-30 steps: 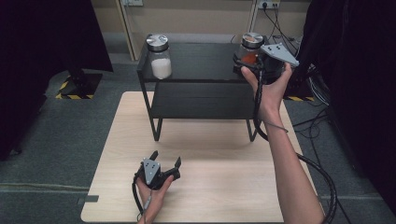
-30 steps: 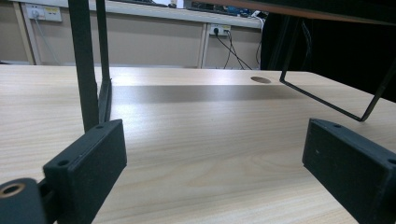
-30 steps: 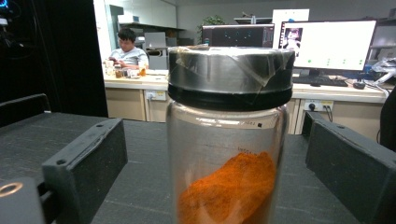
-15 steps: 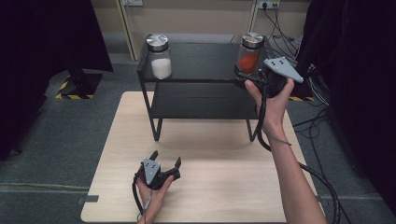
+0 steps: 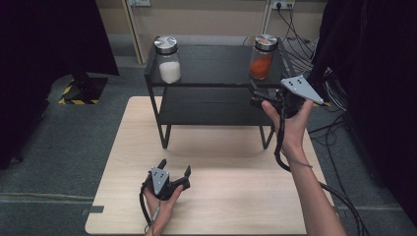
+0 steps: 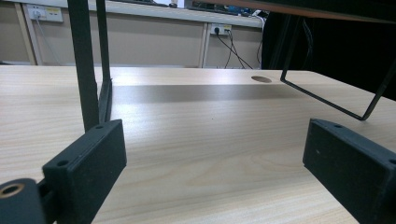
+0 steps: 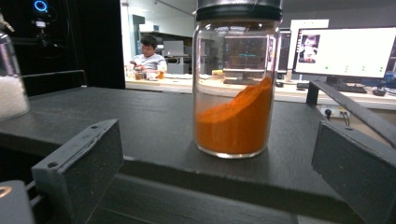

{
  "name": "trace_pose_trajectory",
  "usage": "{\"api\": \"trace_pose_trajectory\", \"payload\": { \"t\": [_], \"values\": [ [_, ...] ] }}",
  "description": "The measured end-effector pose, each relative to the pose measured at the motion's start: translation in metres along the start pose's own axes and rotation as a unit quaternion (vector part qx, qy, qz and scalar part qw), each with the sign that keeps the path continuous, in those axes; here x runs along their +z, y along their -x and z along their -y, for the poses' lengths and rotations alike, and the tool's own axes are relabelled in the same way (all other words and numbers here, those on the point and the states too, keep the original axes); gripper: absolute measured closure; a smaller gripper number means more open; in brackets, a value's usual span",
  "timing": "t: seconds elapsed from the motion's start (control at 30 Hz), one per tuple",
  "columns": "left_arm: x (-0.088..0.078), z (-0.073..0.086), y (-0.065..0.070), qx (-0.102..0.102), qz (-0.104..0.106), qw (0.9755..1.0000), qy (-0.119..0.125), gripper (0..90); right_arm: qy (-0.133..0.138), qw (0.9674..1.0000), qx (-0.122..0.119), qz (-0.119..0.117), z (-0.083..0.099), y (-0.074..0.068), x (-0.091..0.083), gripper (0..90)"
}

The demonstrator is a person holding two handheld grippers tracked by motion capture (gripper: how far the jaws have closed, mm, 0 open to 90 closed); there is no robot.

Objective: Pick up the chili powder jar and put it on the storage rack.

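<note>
Orange-powder jar [image 7: 236, 93] on the black shelf [image 7: 140, 121] bears no label.

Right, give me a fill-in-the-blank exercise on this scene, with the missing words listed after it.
1. The jar of orange powder stands on the rack's ____ shelf.
2. The other jar holds ____ grains.
3. The right gripper has its fingers ____, with nothing between them.
4. The left gripper rests on the wooden ____.

Missing words: top; white; open; table
</note>
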State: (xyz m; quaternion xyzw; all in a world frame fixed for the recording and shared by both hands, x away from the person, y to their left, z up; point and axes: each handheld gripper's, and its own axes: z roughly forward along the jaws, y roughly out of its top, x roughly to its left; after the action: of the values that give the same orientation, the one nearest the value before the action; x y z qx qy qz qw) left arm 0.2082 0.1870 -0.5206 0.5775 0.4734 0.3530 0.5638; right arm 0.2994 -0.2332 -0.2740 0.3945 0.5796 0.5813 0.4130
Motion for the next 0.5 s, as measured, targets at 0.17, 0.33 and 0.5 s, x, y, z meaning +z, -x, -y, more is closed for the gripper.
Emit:
{"api": "trace_pose_trajectory", "payload": {
  "t": [0.17, 0.33, 0.5],
  "values": [
    [0.000, 0.000, 0.000, 0.001, 0.000, 1.0000, 0.000, 5.4, 0.001, 1.0000, -0.002, -0.004, 0.008, -0.001, -0.007, 1.9],
    [0.000, 0.000, 0.000, 0.001, 0.000, 1.0000, -0.001, 5.4, 0.003, 0.9999, -0.004, -0.011, 0.018, -0.002, -0.014, 1.9],
    [0.000, 0.000, 0.000, 0.002, 0.000, 1.0000, -0.001, 5.5, 0.002, 0.9998, -0.005, -0.020, 0.029, -0.001, -0.021, 1.9]
  ]
}}
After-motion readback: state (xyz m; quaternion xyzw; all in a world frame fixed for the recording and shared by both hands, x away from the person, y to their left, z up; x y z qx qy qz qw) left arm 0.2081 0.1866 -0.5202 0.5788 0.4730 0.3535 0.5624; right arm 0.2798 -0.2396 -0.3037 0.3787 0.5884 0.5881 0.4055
